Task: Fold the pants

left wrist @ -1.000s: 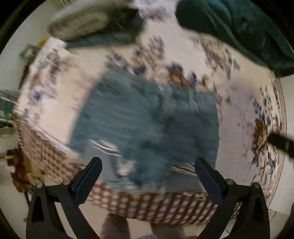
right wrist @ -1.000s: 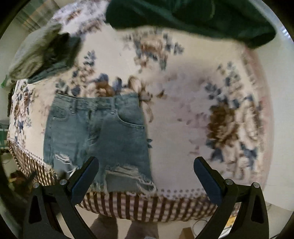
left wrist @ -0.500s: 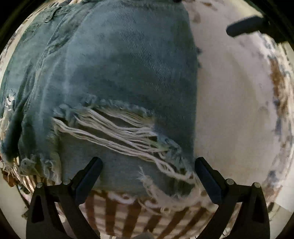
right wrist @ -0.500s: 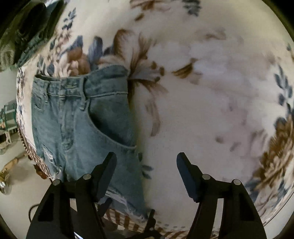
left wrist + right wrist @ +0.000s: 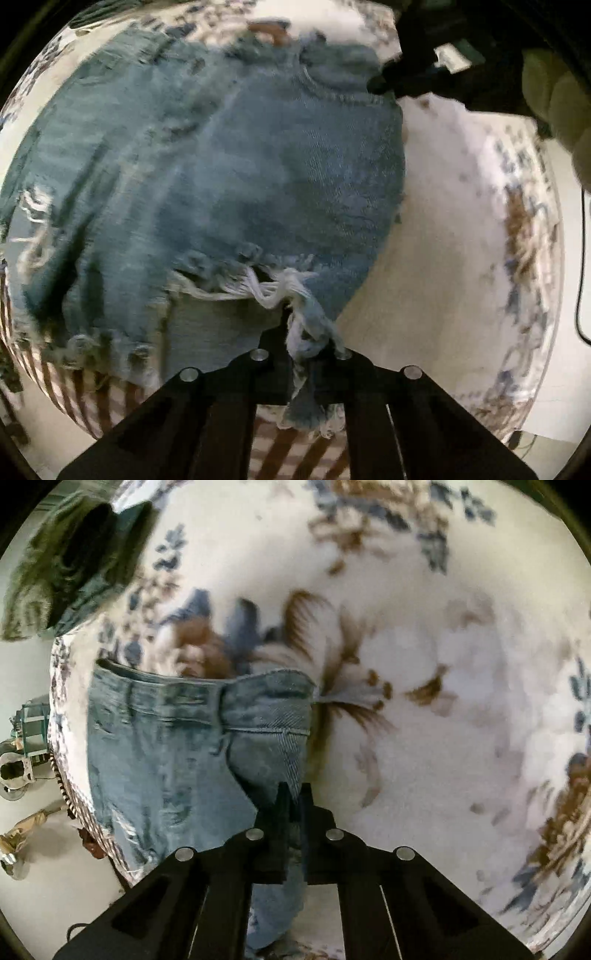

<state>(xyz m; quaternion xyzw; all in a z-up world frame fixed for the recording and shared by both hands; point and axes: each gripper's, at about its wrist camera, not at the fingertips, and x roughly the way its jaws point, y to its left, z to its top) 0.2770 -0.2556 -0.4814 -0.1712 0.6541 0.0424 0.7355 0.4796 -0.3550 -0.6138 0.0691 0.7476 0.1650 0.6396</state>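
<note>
Light blue ripped denim shorts [image 5: 229,177] lie flat on a floral bedspread [image 5: 454,258]. My left gripper [image 5: 301,332] is shut on the frayed hem at the shorts' right leg corner. My right gripper [image 5: 293,805] is shut on the right side edge of the shorts [image 5: 192,760], just below the waistband corner. The right gripper also shows in the left wrist view [image 5: 410,79] as a dark shape at the shorts' top right corner.
A pile of dark and green clothes [image 5: 70,568] lies at the far left of the bed. The checked bed skirt [image 5: 92,384] hangs at the near edge. Floor clutter [image 5: 18,771] shows left of the bed.
Both grippers have closed from wide open. The left one now pinches the frayed hem corner, the right one has dropped onto the shorts' side edge and pinches it.
</note>
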